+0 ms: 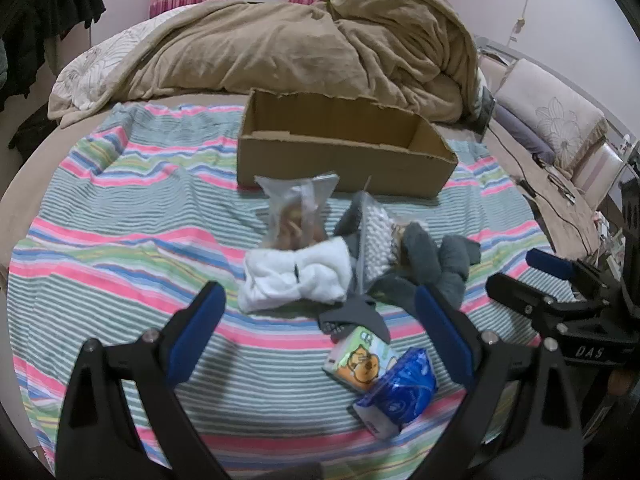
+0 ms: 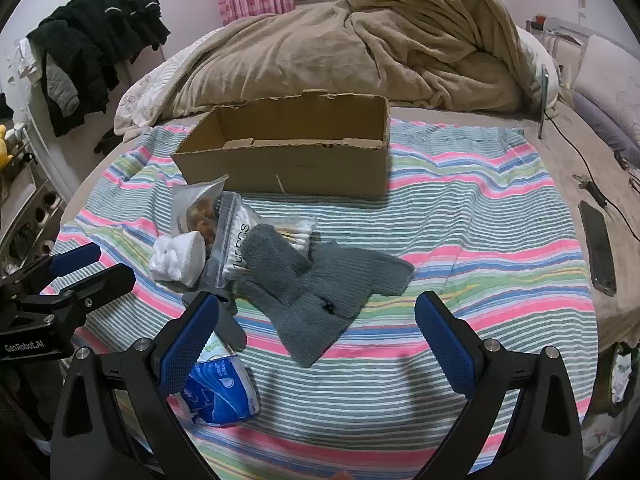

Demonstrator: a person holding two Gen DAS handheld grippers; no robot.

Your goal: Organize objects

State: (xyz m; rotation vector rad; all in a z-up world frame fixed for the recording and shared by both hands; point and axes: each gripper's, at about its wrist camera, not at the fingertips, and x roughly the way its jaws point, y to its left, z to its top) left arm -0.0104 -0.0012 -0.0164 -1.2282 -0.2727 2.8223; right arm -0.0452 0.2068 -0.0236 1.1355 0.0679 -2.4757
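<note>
An open cardboard box (image 1: 344,160) (image 2: 296,160) stands on the striped cloth. In front of it lie a clear snack bag (image 1: 296,216) (image 2: 196,208), a bag of cotton swabs (image 1: 374,244) (image 2: 236,248), a white rolled cloth (image 1: 296,276) (image 2: 178,260), grey knit socks (image 1: 440,260) (image 2: 320,284), a dark grey item (image 1: 352,316), a cartoon tissue pack (image 1: 360,360) and a blue tissue pack (image 1: 404,392) (image 2: 220,392). My left gripper (image 1: 320,320) is open and empty before the pile. My right gripper (image 2: 316,332) is open and empty over the socks' near edge.
A crumpled tan blanket (image 1: 320,44) (image 2: 360,48) lies behind the box. A phone (image 2: 598,252) and cables (image 1: 556,208) lie at the bed's right edge. Dark clothes (image 2: 88,48) hang at the left. The right gripper shows in the left wrist view (image 1: 560,280).
</note>
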